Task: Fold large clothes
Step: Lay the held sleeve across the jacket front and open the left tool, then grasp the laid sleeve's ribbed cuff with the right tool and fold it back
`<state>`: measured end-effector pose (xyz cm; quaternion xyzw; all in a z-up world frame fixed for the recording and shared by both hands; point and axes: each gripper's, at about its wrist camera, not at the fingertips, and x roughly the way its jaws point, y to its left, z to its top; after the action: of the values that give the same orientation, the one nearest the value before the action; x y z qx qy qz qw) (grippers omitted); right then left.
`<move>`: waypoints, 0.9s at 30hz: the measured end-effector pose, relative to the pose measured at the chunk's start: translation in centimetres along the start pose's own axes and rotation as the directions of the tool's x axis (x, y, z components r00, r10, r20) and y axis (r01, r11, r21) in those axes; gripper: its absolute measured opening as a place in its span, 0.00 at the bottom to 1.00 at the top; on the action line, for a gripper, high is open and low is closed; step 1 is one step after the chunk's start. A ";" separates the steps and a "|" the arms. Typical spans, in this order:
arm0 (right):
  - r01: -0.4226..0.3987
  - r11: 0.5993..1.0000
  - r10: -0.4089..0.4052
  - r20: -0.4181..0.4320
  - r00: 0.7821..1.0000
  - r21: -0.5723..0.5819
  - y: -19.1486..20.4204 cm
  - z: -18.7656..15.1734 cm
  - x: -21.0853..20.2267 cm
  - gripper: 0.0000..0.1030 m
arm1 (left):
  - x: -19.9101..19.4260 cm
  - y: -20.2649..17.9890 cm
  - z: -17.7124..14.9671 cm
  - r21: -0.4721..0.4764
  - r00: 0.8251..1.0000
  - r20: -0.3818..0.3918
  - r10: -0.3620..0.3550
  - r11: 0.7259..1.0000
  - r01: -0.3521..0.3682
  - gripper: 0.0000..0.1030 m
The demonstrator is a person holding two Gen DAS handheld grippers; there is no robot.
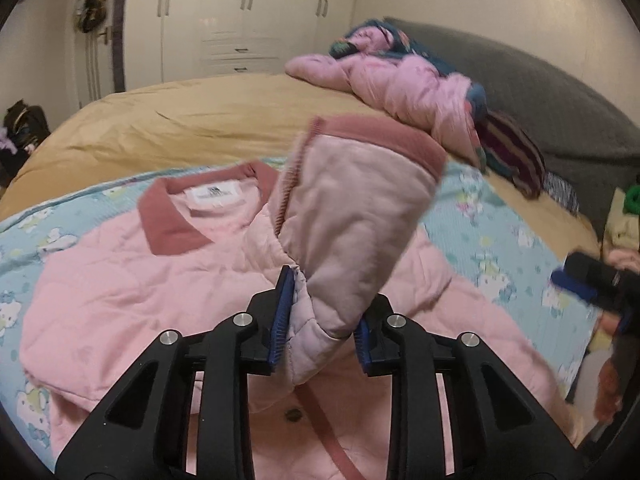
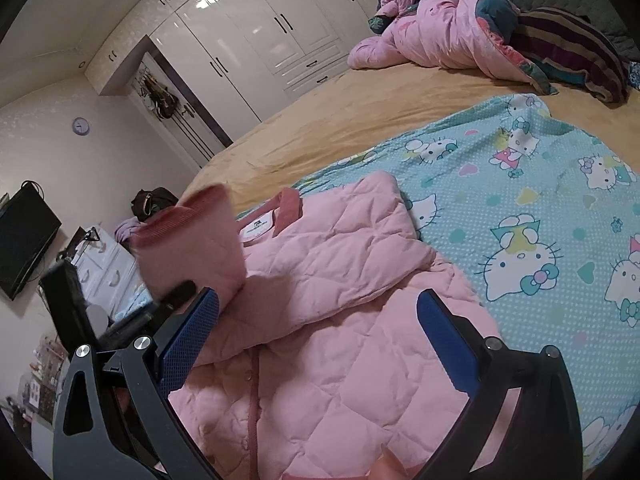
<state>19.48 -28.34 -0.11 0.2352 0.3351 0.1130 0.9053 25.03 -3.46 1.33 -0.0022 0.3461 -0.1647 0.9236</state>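
A pink quilted jacket (image 1: 120, 280) (image 2: 320, 380) lies flat on a blue cartoon-cat sheet (image 1: 500, 240) (image 2: 520, 200), its dark pink collar (image 1: 168, 224) and white label facing up. My left gripper (image 1: 324, 320) is shut on one sleeve (image 1: 352, 220), which stands lifted above the jacket body with its dark pink cuff uppermost. In the right wrist view that raised sleeve (image 2: 192, 240) shows at the left with the left gripper (image 2: 176, 296) under it. The other sleeve (image 2: 340, 232) lies folded across the chest. My right gripper (image 2: 318, 300) (image 1: 588, 280) hovers open over the jacket, holding nothing.
The sheet lies on a yellow bedcover (image 1: 200, 120) (image 2: 320, 120). A heap of pink and teal bedding (image 1: 400, 80) (image 2: 440, 32) and a striped blanket (image 2: 572, 52) lie by the grey headboard (image 1: 540, 92). White wardrobes (image 2: 260, 32) line the far wall; a television (image 2: 24, 236) and dresser (image 2: 104, 268) stand beyond the bed's left edge.
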 end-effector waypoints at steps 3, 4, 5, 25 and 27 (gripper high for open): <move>0.006 1.000 -0.006 -0.019 1.000 0.019 -0.6 -0.1 0.5 0.96 | 1.6 -0.9 -1.1 0.028 0.999 -0.051 -0.001 1.000 0.002 0.20; 0.008 1.000 -0.007 -0.018 1.000 0.019 -0.6 0.0 0.6 0.96 | 1.9 -1.1 -1.3 0.038 0.998 -0.060 0.000 0.999 0.002 0.20; 0.010 1.000 -0.010 -0.018 1.000 0.014 -0.7 -0.1 0.7 0.96 | 2.1 -1.3 -1.7 0.049 0.998 -0.066 0.003 0.999 0.000 0.21; -0.162 0.977 0.193 -0.252 0.948 0.141 0.2 0.0 8.4 0.96 | -0.7 0.3 -5.1 -0.070 0.979 -0.162 -0.123 0.991 0.113 0.91; -0.153 0.980 0.183 -0.272 0.945 0.127 0.6 0.2 9.7 0.96 | -2.0 2.1 -5.0 -0.118 0.982 -0.146 -0.119 0.988 0.102 0.91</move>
<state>26.87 -24.35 -5.09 0.2912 0.4448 0.2047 0.8219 21.06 -0.29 -1.41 -0.0598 0.4238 -0.1959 0.8823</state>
